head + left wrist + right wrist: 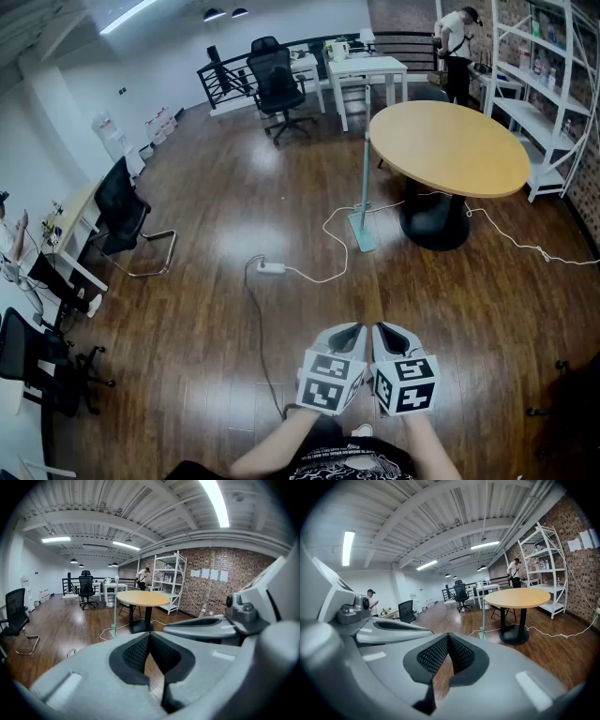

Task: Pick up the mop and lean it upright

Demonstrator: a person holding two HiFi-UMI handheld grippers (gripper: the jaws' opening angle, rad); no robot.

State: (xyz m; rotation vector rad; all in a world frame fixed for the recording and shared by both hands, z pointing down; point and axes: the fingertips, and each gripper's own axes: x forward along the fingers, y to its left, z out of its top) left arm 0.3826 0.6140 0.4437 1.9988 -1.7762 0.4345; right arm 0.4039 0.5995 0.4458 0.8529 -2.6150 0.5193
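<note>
While the person holds both grippers low and close together, well short of the round table (pixel 450 150), the mop (pixel 364 159) stands upright at that table's left rim. It has a thin, pale blue-green pole that rises past the tabletop. Its small flat head of the same colour lies on the wooden floor just left of the table's black base. The pole seems to lean on the rim, though the contact itself is too fine to confirm. A white cable (pixel 330 246) loops along the floor around the mop head and curls on past the table's base to the right. Further left of the table it ends at a white power strip (pixel 271 267).

The left gripper (pixel 349 330) has its jaws closed together with nothing between them. The right gripper (pixel 386 330), just beside it, is likewise closed and empty. Both point toward the table, tilted a little downward.
</note>
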